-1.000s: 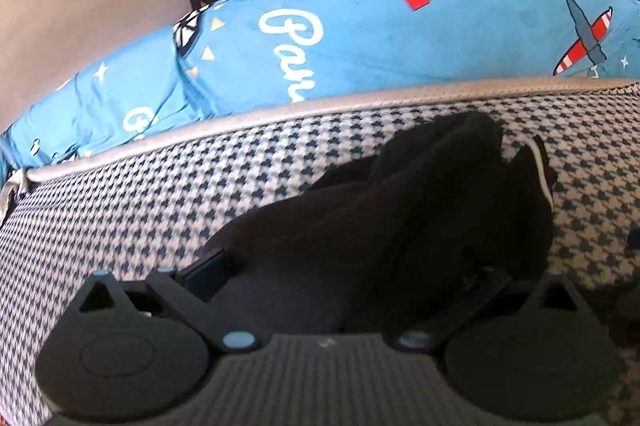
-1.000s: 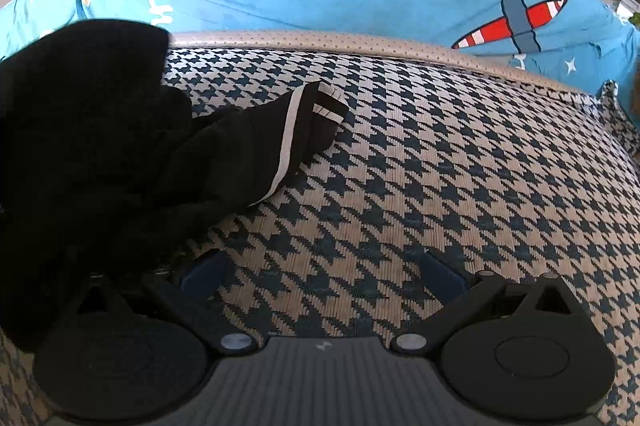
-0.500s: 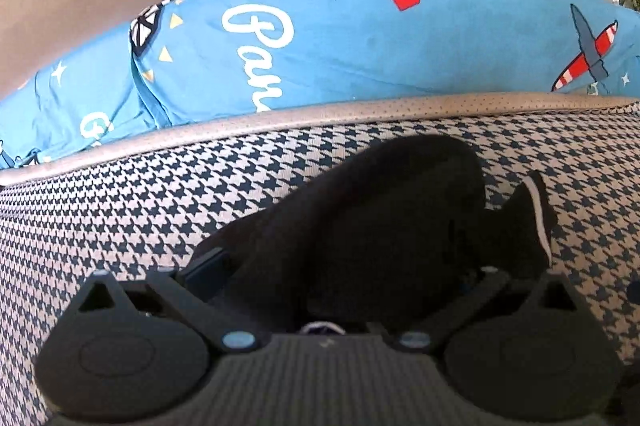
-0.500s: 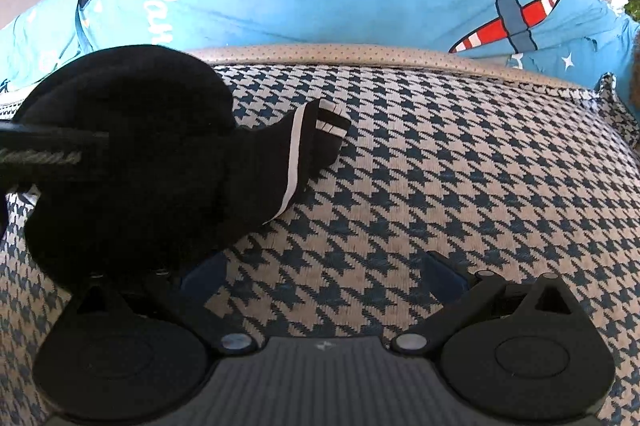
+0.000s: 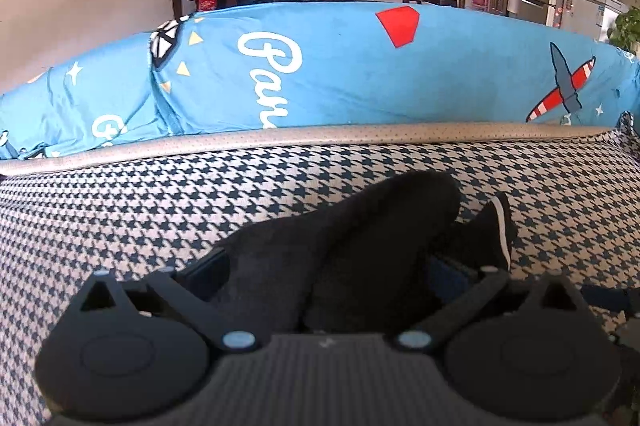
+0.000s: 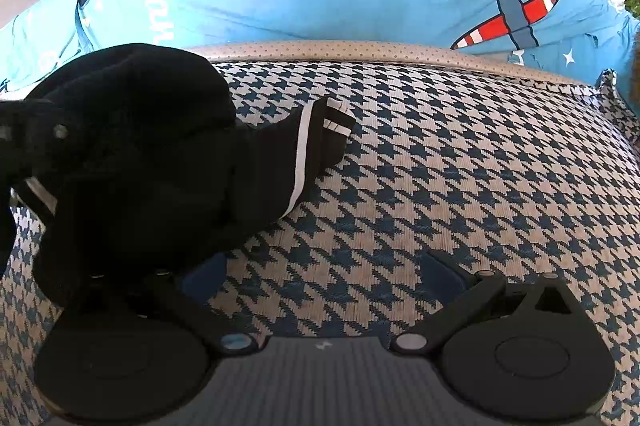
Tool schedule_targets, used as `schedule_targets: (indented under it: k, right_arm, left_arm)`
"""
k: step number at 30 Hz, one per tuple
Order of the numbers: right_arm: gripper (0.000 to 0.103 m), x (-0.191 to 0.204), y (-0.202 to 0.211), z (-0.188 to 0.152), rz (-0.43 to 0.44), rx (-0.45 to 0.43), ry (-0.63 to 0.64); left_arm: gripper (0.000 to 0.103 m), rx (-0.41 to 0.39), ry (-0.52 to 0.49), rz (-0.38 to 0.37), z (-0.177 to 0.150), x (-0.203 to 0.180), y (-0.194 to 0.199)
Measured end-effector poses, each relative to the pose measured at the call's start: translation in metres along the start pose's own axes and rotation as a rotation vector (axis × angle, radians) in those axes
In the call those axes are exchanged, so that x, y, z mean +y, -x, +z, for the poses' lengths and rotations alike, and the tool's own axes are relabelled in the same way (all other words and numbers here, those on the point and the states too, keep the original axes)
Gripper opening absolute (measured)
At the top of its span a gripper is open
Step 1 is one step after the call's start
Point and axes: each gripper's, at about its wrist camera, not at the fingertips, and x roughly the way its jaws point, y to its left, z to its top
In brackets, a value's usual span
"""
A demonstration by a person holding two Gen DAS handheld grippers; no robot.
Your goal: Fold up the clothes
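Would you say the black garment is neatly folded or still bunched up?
Bunched: the black garment mounds unevenly on the houndstooth cushion, its striped cuff sticking out sideways.

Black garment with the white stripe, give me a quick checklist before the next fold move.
1. Black garment with white stripe on houndstooth cushion: ok.
2. Garment flat: not ok, bunched.
3. Left gripper around the cloth: ok.
4. Left grip closed: cannot tell.
5. Right gripper open, holding nothing: ok.
6. Striped cuff within the right gripper's view: ok.
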Motion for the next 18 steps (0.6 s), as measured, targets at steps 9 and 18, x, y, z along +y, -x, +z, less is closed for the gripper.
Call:
schedule_targets:
  k: [9,18]
  right_arm:
    - [0.103,0.003,0.006,-0.001,0.007,-0.006,0.015]
    - [0.103,0.004,0.012,0.001,-0.006,-0.002,0.013]
  left_arm:
    - [0.103,-0.009,0.002,-0.001,-0.006,0.001,0.028]
    - [0.103,-0.008,-0.027,0.003,-0.027,-0.004,0.067]
